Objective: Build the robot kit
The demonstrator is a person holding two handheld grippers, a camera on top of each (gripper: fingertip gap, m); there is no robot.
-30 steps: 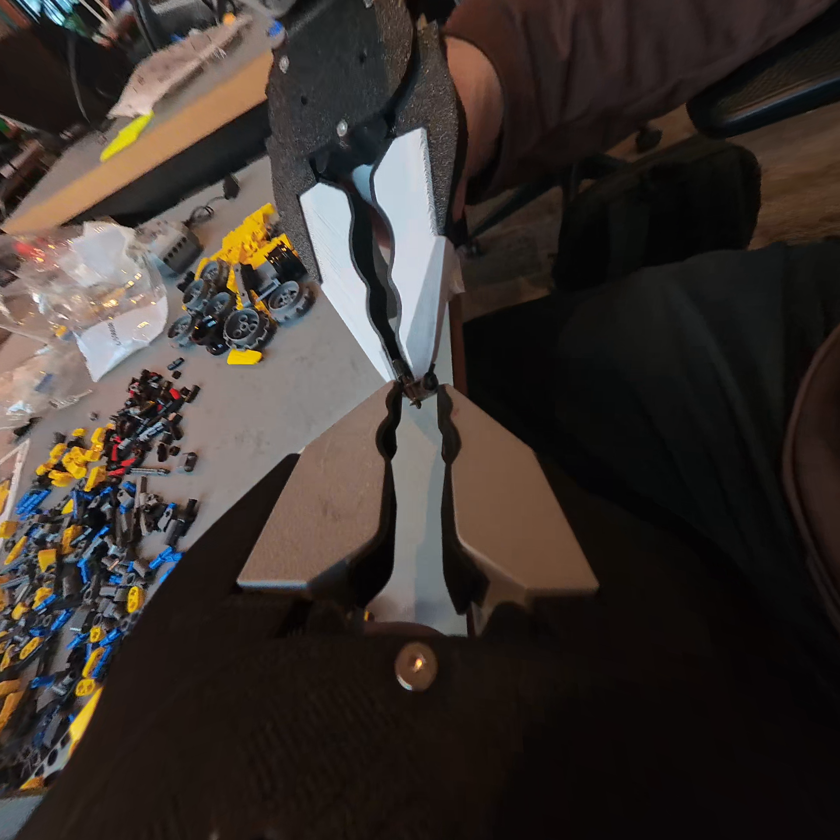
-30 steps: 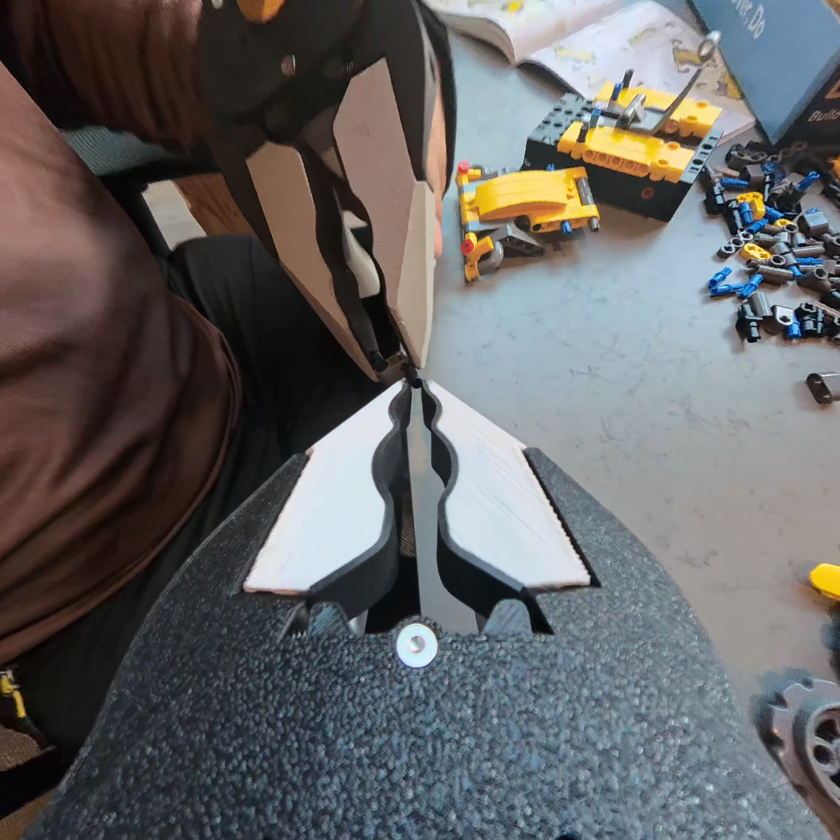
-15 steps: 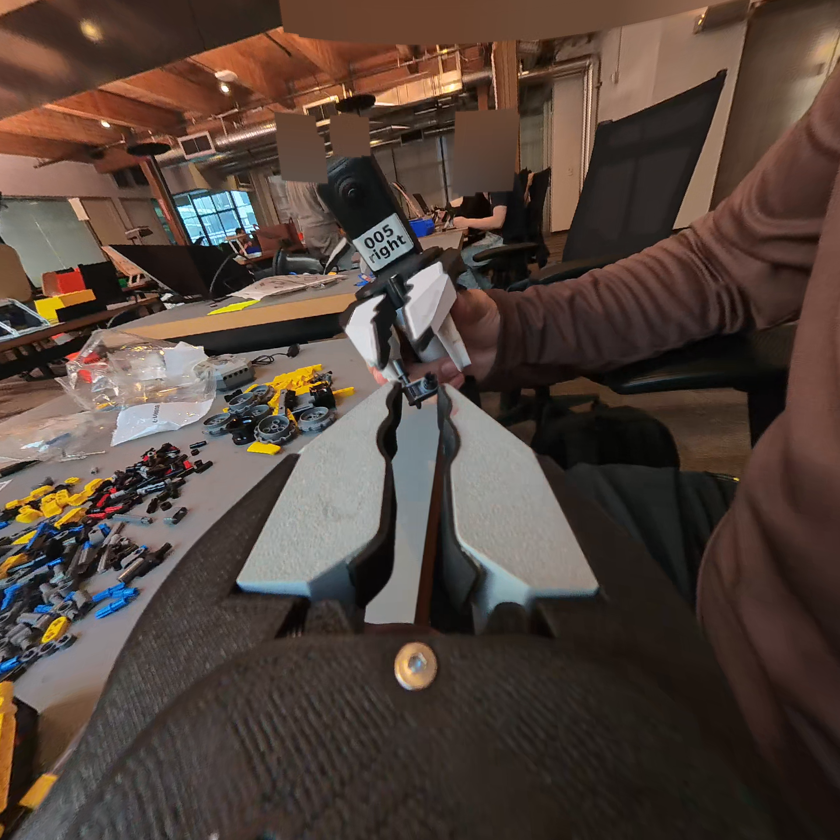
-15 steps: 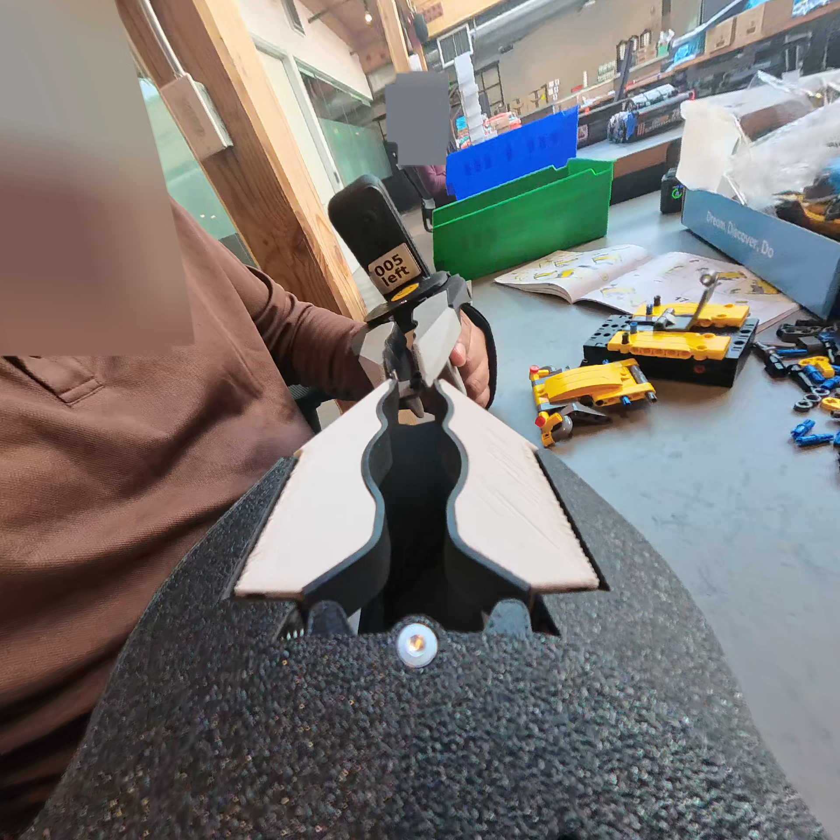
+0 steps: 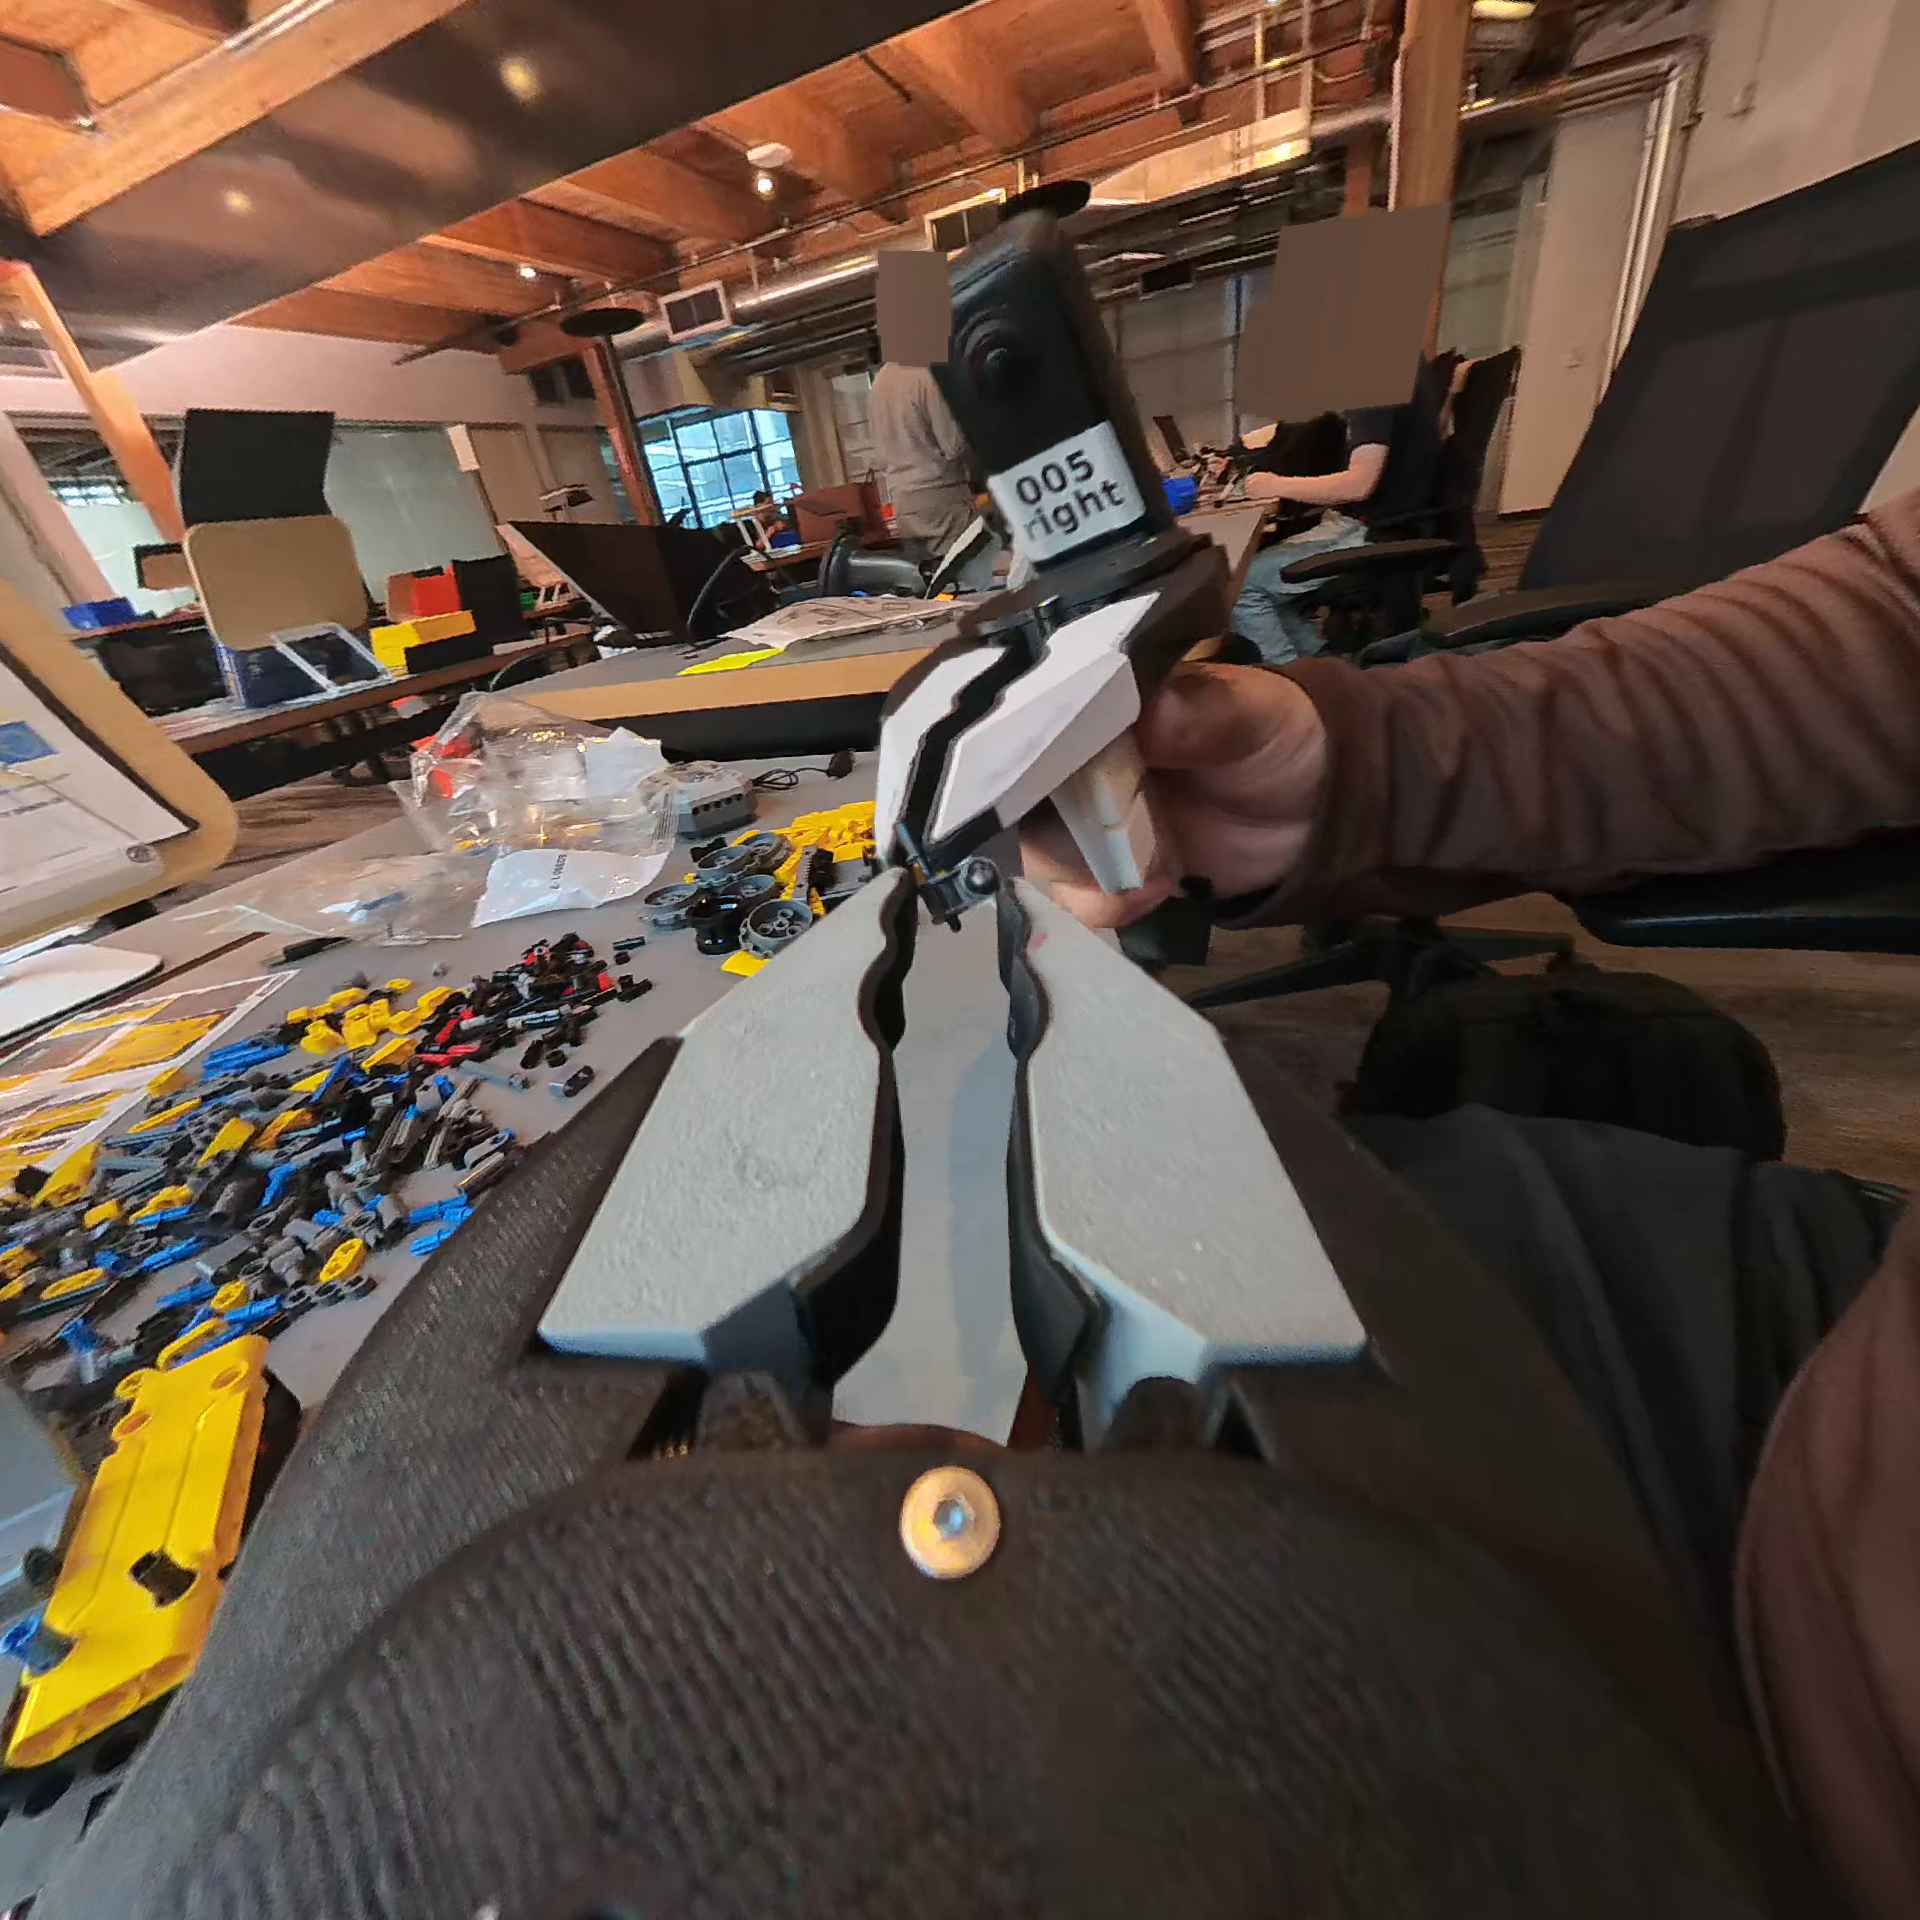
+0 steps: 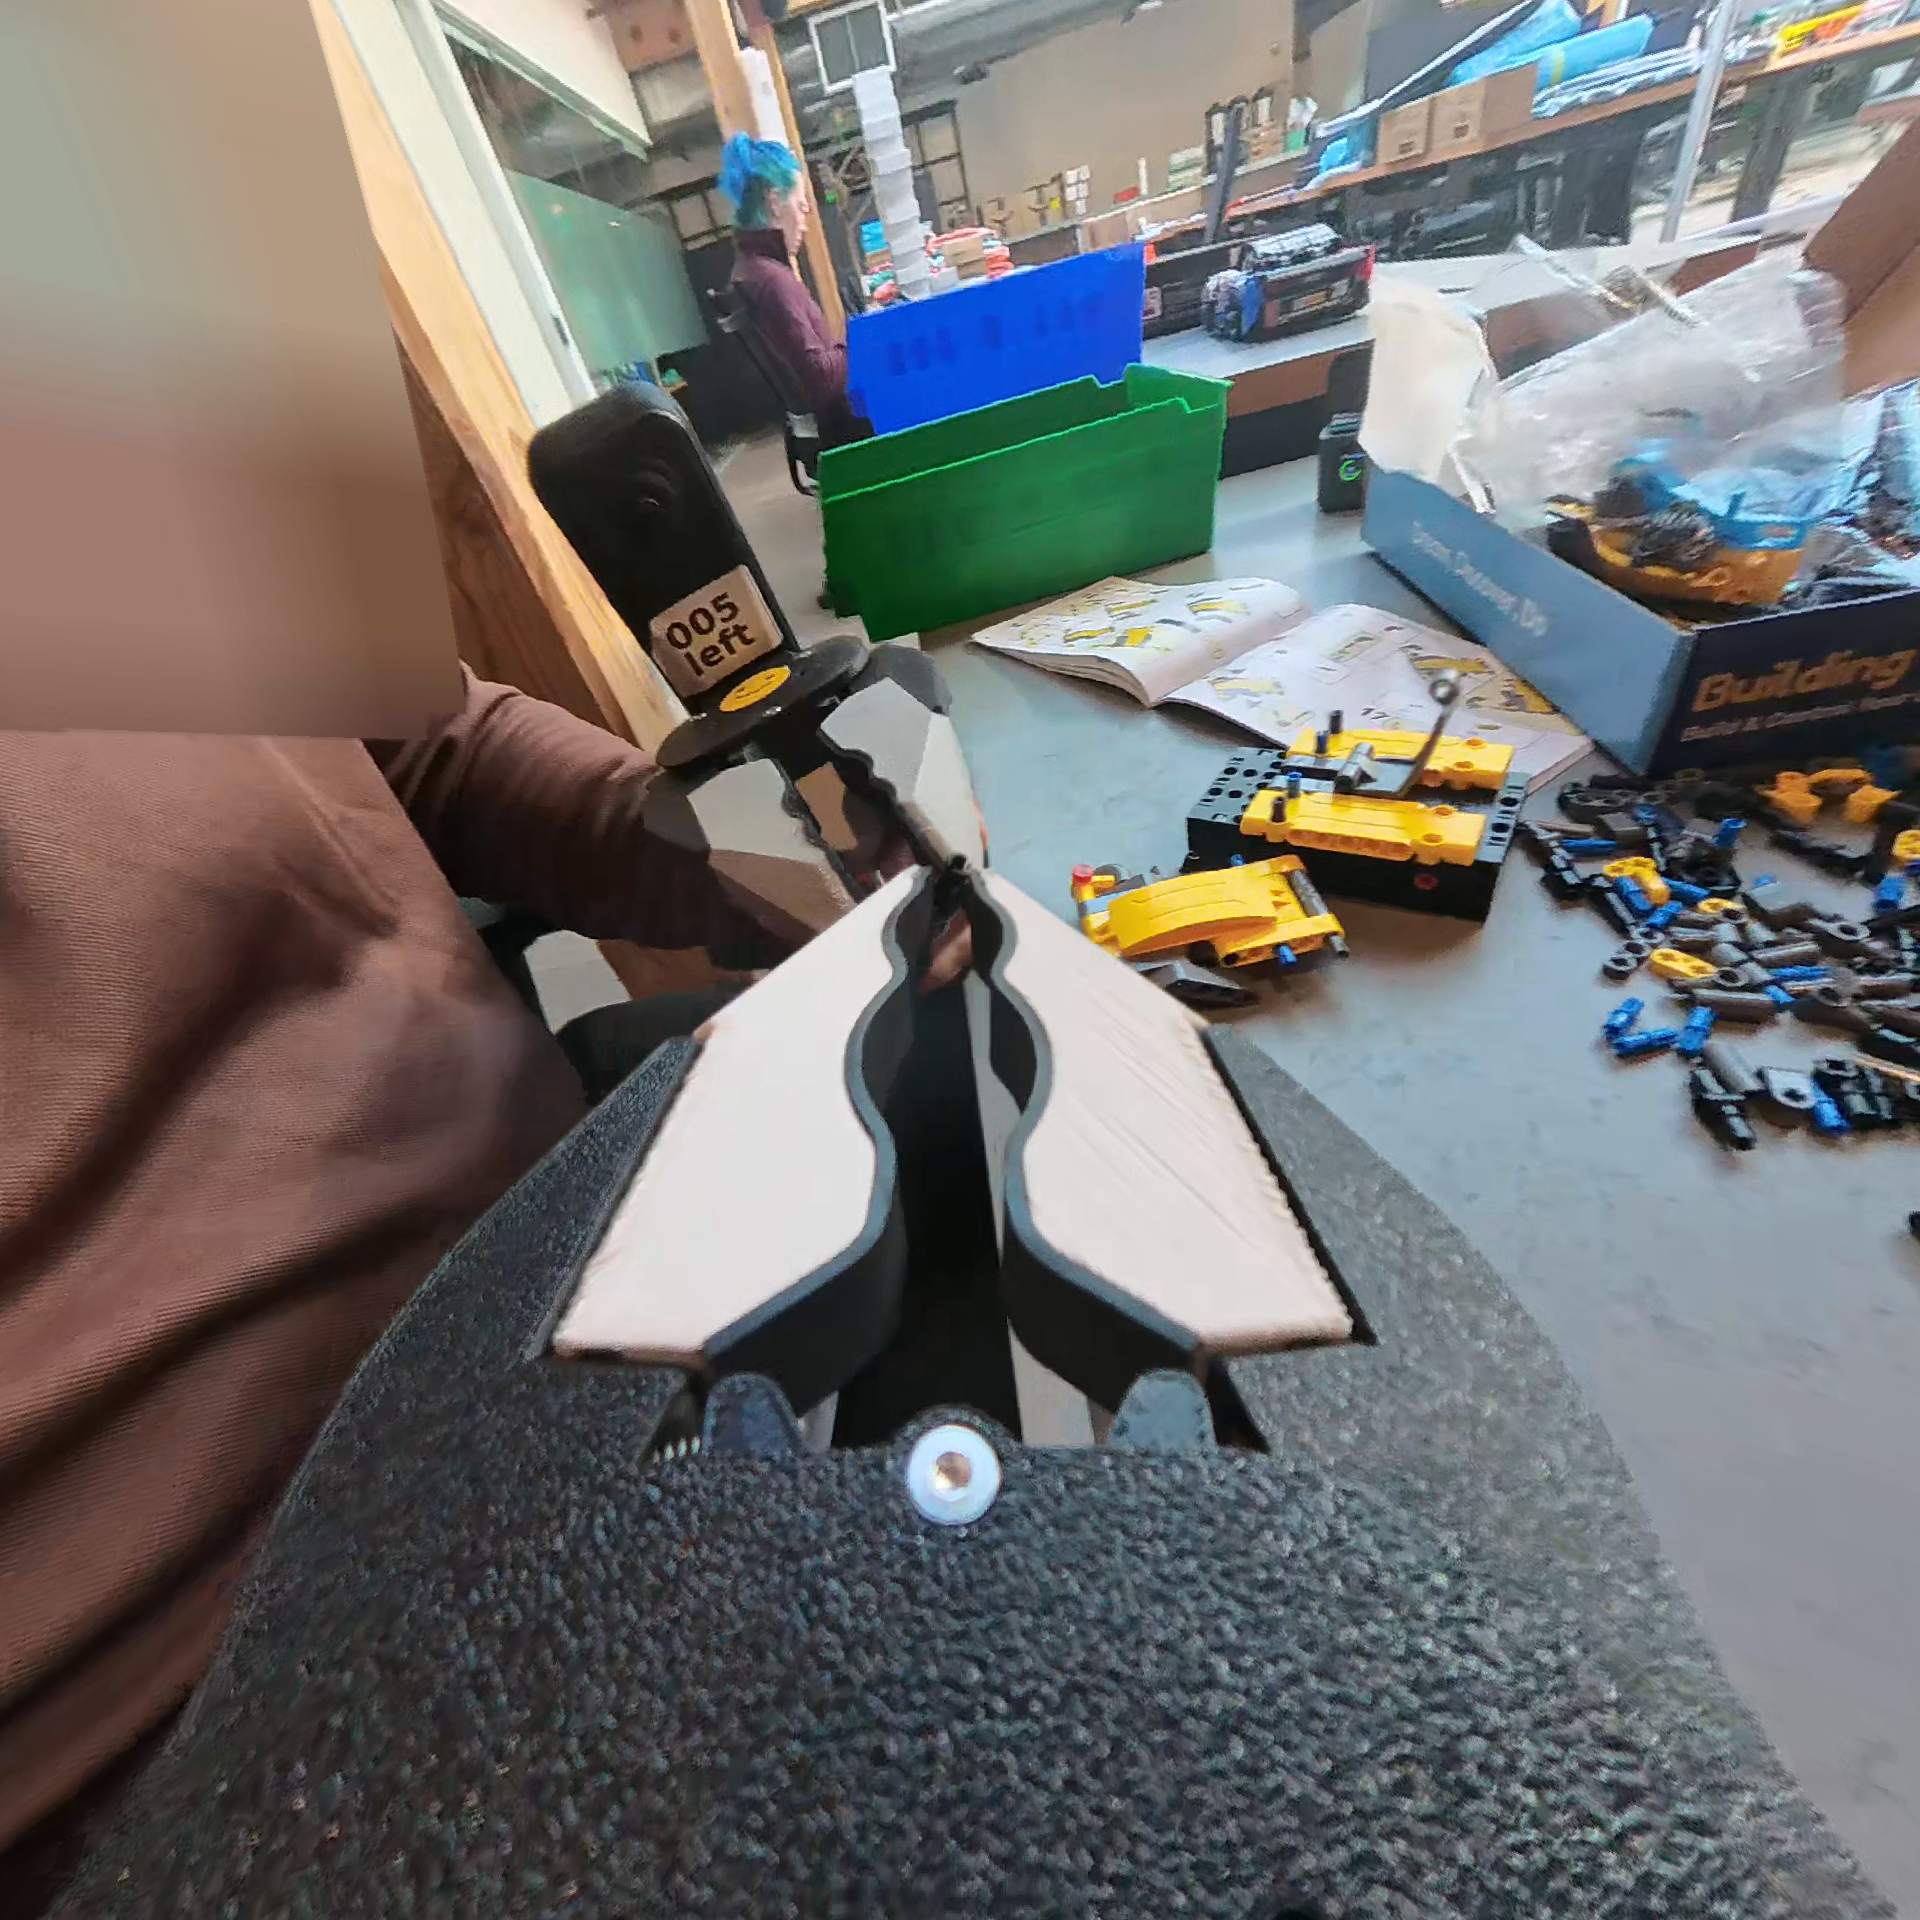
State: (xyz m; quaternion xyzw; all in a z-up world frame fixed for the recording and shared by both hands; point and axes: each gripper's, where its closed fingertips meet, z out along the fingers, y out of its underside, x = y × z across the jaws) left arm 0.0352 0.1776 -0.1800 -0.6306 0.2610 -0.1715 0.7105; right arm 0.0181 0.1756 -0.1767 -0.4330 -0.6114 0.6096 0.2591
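Up above the grey tabletop (image 5: pixel 343 935), near its edge, I hold my two claws tip to tip; my left claw (image 5: pixel 951 902) has its tips a little apart, with a small black piece (image 5: pixel 951 891) sitting right between them; I cannot tell if it pinches the piece or only touches it; my right claw (image 5: pixel 902 844) points down at the same spot, squeezed nearly shut on the piece's upper end; a hand (image 5: pixel 1216 790) in a brown sleeve (image 5: pixel 1621 707) grips its handle; from the right wrist view, my right claw (image 6: pixel 951 883) looks closed to a thin gap, and the left claw (image 6: pixel 951 854) meets it there with the dark piece (image 6: pixel 948 878) between; lots of little blue, black and yellow pieces (image 5: pixel 281 1122) lie spread on the tabletop; grey wheels (image 5: pixel 748 904) sit beside a clear plastic bag (image 5: pixel 530 779); a yellow and black built part (image 6: pixel 1361 821) stands near an open booklet (image 6: pixel 1247 655); a green bin (image 6: pixel 1018 499) and a blue box (image 6: pixel 1558 623) sit farther back.
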